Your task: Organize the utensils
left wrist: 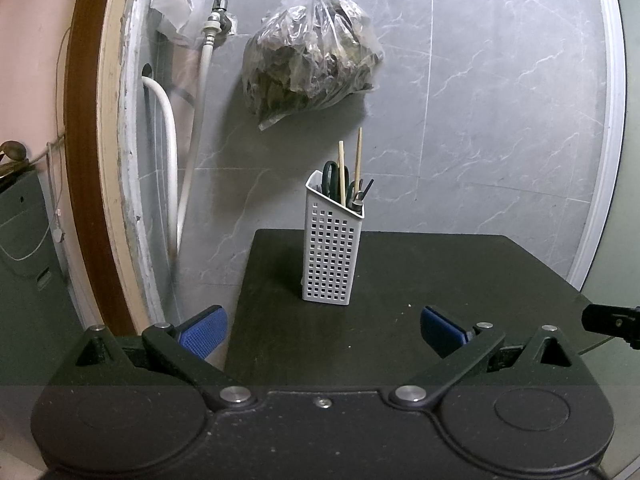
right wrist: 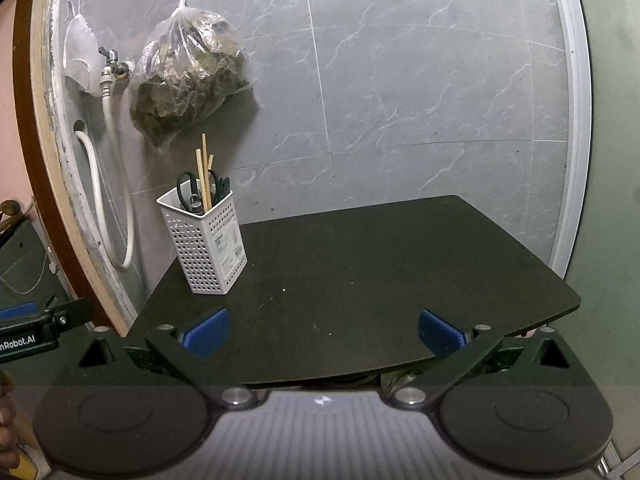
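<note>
Grey marble tiles back a dark bench [right wrist: 400,264]. Centre of my left view, left of centre in my right, stands the white perforated holder [left wrist: 330,256] with chopsticks [left wrist: 342,174] and scissors [left wrist: 330,178] inside. Left gripper [left wrist: 324,330] and right gripper [right wrist: 324,332] have jaws wide and empty. Everything looks stowed; I judge the sorting finished, or I need another utensil.

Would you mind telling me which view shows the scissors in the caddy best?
The right wrist view: it looks down into the caddy, showing both scissors loops. The left wrist view shows one loop above the rim.

Utensil ends [left wrist: 343,188] (inside holder [left wrist: 331,256]) hidden
</note>
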The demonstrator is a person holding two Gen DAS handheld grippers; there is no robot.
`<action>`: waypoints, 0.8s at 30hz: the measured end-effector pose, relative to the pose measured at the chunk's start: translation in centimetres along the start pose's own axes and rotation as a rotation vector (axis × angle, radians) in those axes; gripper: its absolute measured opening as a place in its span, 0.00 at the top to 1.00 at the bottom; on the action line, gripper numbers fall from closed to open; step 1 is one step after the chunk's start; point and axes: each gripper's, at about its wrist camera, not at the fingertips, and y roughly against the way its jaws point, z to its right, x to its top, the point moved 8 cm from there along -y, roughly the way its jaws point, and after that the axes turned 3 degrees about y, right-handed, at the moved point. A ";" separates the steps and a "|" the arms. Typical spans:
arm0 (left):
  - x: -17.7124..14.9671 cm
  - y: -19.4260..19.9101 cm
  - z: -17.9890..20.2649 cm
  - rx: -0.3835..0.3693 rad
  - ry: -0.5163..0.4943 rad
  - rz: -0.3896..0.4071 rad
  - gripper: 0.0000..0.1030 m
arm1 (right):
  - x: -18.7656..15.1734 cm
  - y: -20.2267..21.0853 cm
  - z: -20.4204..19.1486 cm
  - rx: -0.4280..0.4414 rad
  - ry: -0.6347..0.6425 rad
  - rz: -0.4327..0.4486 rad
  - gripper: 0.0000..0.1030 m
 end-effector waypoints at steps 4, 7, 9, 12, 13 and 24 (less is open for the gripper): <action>0.0 -0.2 0.0 -0.002 -0.001 -0.001 0.01 | 0.0 -0.1 0.0 0.000 0.000 -0.001 0.00; -0.1 -0.3 0.1 0.000 0.000 -0.005 0.01 | 0.0 -0.2 0.1 -0.002 0.000 -0.003 0.00; -0.1 -0.5 0.1 0.000 0.000 -0.008 0.01 | 0.0 -0.2 0.1 -0.002 0.000 -0.003 0.00; -0.1 -0.6 0.0 0.000 0.000 -0.010 0.01 | 0.0 -0.4 0.1 -0.002 -0.001 -0.007 0.00; -0.1 -0.6 0.0 0.000 0.000 -0.010 0.01 | 0.0 -0.4 0.1 -0.003 -0.001 -0.007 0.00; 0.0 -0.7 -0.2 -0.002 -0.001 -0.012 0.01 | 0.0 -0.4 0.0 -0.004 -0.001 -0.008 0.00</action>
